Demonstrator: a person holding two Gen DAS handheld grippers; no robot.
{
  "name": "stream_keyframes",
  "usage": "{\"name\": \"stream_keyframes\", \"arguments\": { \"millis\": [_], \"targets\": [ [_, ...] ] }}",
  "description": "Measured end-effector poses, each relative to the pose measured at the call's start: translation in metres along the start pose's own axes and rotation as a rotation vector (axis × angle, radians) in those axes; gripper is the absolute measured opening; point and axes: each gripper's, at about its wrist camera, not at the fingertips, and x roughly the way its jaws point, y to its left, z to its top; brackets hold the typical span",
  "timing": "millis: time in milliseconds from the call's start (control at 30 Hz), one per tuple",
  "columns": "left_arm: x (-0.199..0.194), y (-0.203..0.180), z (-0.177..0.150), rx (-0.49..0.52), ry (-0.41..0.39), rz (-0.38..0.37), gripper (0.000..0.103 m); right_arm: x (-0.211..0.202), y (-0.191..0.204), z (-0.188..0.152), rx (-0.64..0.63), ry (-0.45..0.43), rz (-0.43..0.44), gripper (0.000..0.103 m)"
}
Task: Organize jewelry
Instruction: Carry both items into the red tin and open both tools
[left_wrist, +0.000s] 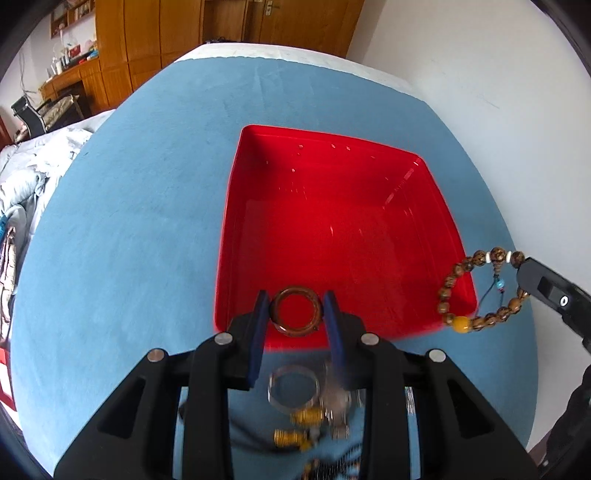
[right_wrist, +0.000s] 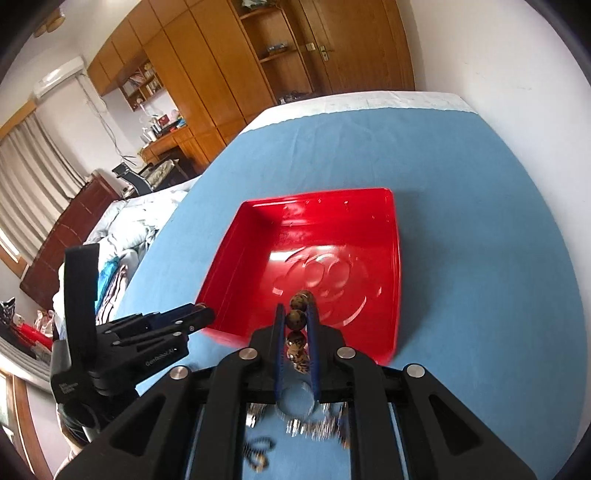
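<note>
Brown ring (left_wrist: 294, 312) clamped in left gripper (left_wrist: 295, 314) over red tray (left_wrist: 332, 229). Right gripper (right_wrist: 297, 332) clamped on bead bracelet (right_wrist: 297, 319).

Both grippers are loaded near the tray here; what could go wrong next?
The brown ring sits between the left gripper fingers right at the red tray near rim, so an early release might drop it on the blue cloth. The bead bracelet dangles from the right gripper and could snag the rim.
</note>
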Motion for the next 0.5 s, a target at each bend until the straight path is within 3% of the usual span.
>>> {"name": "stream_keyframes", "arguments": {
  "millis": [333,367,433,500],
  "targets": [
    [0.049,-0.008,0.028,0.018,0.05,-0.019,0.03,0.081,-0.022,0.006,0.044,0.119,0.01,0.011],
    [0.053,-0.008,0.028,0.017,0.055,-0.016,0.031,0.083,-0.024,0.004,0.048,0.122,0.002,0.011],
    [0.057,-0.005,0.028,0.012,0.059,-0.004,0.044,0.088,-0.029,0.003,0.055,0.127,-0.024,0.014],
    [0.058,-0.003,0.026,0.011,0.057,0.0,0.045,0.085,-0.033,0.001,0.052,0.115,-0.052,0.014]
  ]
}}
